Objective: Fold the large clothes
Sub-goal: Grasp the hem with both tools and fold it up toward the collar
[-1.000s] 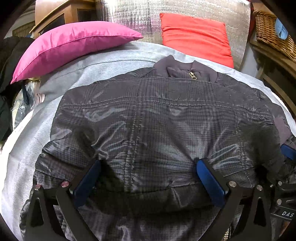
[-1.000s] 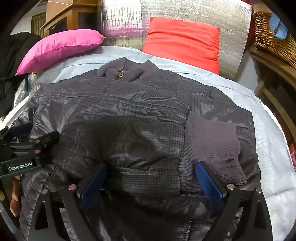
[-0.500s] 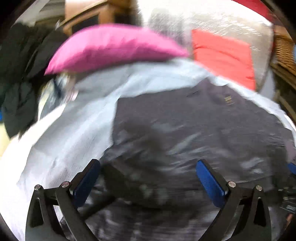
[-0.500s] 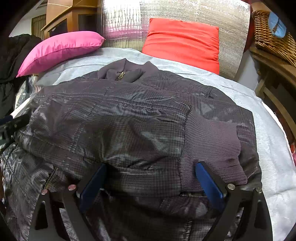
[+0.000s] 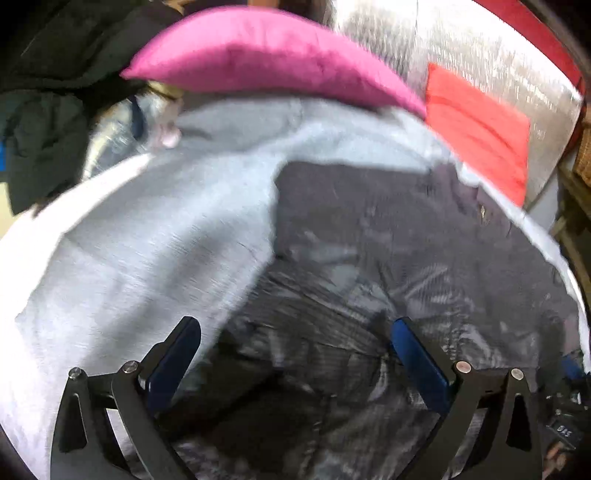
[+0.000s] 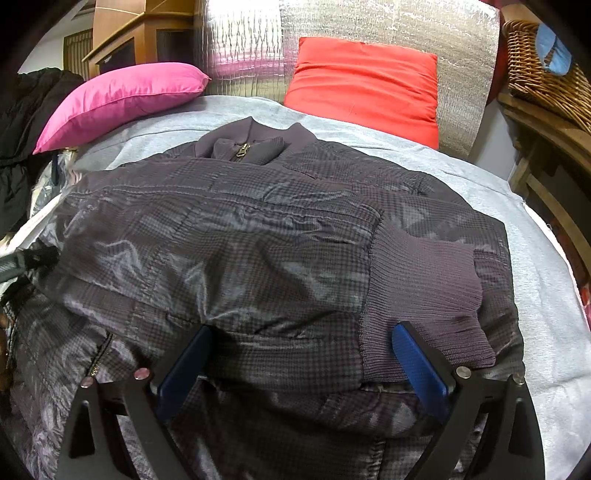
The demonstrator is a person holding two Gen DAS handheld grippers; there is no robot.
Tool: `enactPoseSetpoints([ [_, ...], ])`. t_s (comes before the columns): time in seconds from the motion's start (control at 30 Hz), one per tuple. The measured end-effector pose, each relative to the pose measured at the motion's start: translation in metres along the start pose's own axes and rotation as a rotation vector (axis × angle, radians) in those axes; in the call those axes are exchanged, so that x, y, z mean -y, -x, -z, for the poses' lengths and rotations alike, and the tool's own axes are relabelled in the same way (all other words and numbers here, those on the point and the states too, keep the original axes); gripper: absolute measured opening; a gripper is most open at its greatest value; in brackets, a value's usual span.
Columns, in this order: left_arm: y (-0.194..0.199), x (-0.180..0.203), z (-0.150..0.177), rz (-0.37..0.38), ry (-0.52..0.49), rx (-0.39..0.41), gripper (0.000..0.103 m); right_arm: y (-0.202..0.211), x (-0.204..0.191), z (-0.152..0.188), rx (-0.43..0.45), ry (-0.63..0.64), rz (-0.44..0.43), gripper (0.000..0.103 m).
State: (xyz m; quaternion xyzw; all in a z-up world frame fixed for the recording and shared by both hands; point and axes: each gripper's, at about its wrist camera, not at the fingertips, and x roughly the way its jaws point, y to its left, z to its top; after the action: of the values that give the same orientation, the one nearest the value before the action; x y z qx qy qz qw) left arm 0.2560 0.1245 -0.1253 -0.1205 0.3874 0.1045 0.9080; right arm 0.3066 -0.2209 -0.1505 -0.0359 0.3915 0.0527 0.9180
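A dark checked padded jacket (image 6: 258, 240) lies on a bed with a grey sheet (image 6: 517, 221), collar and zip away from me, a sleeve folded across with its ribbed cuff (image 6: 424, 288) on the right. My right gripper (image 6: 301, 354) is open, its blue pads over the jacket's near hem. The left wrist view is blurred; my left gripper (image 5: 295, 350) is open above the jacket's (image 5: 406, 258) left edge, its left pad over the grey sheet (image 5: 147, 240). Part of the right gripper (image 5: 565, 424) shows at lower right.
A pink pillow (image 6: 122, 99) and a red pillow (image 6: 365, 85) lie at the head of the bed against a silver padded panel (image 6: 369, 26). Dark clothes (image 6: 22, 122) hang at the left. A wicker basket (image 6: 543, 70) on wooden furniture stands at the right.
My left gripper has swung left and away from the jacket's middle, now over its left edge and the sheet. The right gripper has stayed in place, open.
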Motion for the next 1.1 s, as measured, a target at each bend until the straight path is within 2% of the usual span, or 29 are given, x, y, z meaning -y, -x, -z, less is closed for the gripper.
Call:
enactPoseSetpoints([
  [0.1,0.002,-0.016,-0.002,-0.046,0.018,0.011,0.103,0.0,0.001,0.0,0.002,-0.002,-0.002,0.1],
  [0.17,-0.009,-0.03,-0.002,-0.065,0.055,-0.027,0.103,0.001,0.0,0.0,0.003,-0.002,-0.001,0.1],
  [0.27,-0.028,-0.047,0.003,-0.026,0.125,-0.099,0.103,0.001,0.0,0.0,0.003,-0.002,-0.002,0.1],
  [0.43,-0.028,-0.043,0.004,-0.048,0.1,-0.088,0.103,0.001,0.0,0.0,0.003,-0.001,-0.001,0.1],
  [0.63,0.012,-0.05,0.007,-0.004,0.136,-0.061,0.103,0.0,0.0,-0.002,-0.009,0.003,-0.007,0.102],
  [0.8,0.073,-0.068,0.018,0.004,0.045,0.031,0.103,0.026,0.012,-0.008,-0.032,-0.047,-0.084,0.102],
  [0.9,0.108,-0.085,0.039,-0.005,-0.01,0.069,0.103,0.066,0.026,0.006,-0.001,-0.111,-0.14,0.102],
  [1.0,0.13,-0.104,0.067,-0.013,-0.033,0.075,0.103,0.108,0.052,0.04,0.002,-0.208,-0.172,0.102],
  [1.1,0.135,-0.115,0.09,-0.025,-0.044,0.03,0.103,0.139,0.086,0.092,-0.034,-0.347,-0.166,0.102],
])
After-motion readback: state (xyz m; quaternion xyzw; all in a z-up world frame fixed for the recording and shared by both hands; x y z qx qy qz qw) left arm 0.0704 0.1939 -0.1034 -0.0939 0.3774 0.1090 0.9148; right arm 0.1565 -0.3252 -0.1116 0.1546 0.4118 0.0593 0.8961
